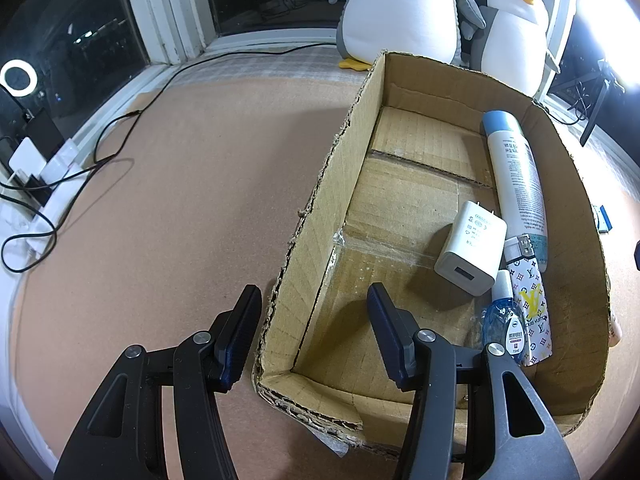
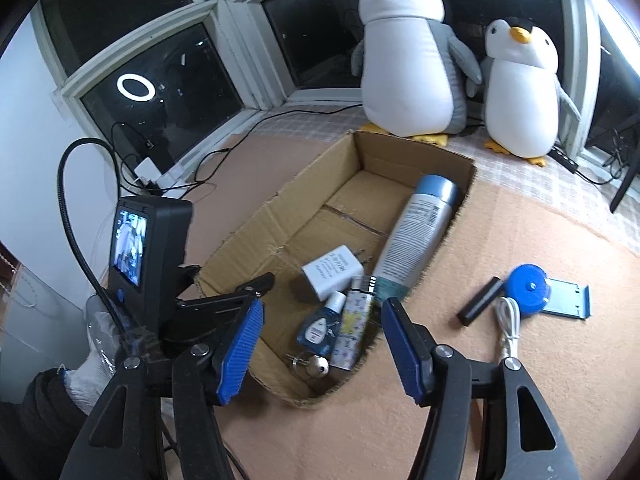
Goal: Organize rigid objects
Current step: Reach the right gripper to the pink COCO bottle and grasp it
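A: What are the right tongs (image 2: 320, 344) doing?

B: Spread, with nothing between the pads, poised over the near end of the cardboard box (image 2: 256, 220). A small metal key (image 2: 310, 364) lies on the box floor right beneath them, so I'd judge this as the drop-off step of sorting.

A: And the left tongs (image 1: 314, 332)?

B: They straddle the box's near left wall (image 1: 280, 312), one pad outside, one inside, jaws apart. Whether they actually press the cardboard I can't tell.

A: What's already inside?

B: A white charger (image 2: 334, 274), spray can (image 2: 416, 228), blue dropper bottle (image 2: 320, 326) and patterned lighter (image 2: 354, 326), crowded along the right wall.

A: Next?

B: Probably swinging right to the surface (image 2: 460, 392), where a black stick (image 2: 480, 300), white cable (image 2: 508, 324), blue tape measure (image 2: 528, 288) and blue bracket (image 2: 568, 300) wait.

A: Anything unclear?

B: The left view barely shows those items; the key is blurry.
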### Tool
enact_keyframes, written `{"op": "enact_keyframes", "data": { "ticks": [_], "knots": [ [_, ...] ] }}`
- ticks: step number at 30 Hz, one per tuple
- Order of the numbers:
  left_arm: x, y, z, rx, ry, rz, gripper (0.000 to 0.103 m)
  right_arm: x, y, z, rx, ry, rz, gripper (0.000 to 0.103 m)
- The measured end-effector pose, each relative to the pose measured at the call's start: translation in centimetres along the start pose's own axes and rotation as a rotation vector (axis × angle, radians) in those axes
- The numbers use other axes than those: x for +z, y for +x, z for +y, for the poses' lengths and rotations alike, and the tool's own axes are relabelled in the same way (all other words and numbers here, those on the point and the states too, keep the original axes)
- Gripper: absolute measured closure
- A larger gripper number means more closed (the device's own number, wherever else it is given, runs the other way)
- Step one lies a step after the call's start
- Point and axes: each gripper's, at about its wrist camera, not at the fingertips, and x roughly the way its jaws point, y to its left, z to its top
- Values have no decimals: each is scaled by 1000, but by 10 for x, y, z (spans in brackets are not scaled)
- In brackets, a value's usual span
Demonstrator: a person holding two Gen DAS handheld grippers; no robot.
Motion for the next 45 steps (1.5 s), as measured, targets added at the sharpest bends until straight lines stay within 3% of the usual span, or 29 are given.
{"op": "enact_keyframes", "data": {
  "ticks": [8, 16, 25, 34, 36, 41, 45],
  "knots": [
    [0, 0, 0, 0, -1, 0, 49, -12, -14, -28, -69, 23, 3, 39],
    [0, 0, 0, 2, 2, 0, 49, -47, -18, -63, -176, 20, 72, 38],
    [0, -1, 1, 3, 4, 0, 49, -69, -17, -94, -193, 58, 115, 39],
    [0, -1, 0, 4, 4, 0, 49, -68, 3, -103, -187, 56, 173, 54],
    [0, -1, 0, 4, 4, 0, 49, -68, 9, -103, -188, 52, 189, 62],
    [0, -1, 0, 4, 3, 0, 49, -67, 17, -104, -202, 37, 204, 68],
    [0, -1, 0, 4, 3, 0, 49, -65, 18, -104, -212, 28, 212, 83]
  ]
}}
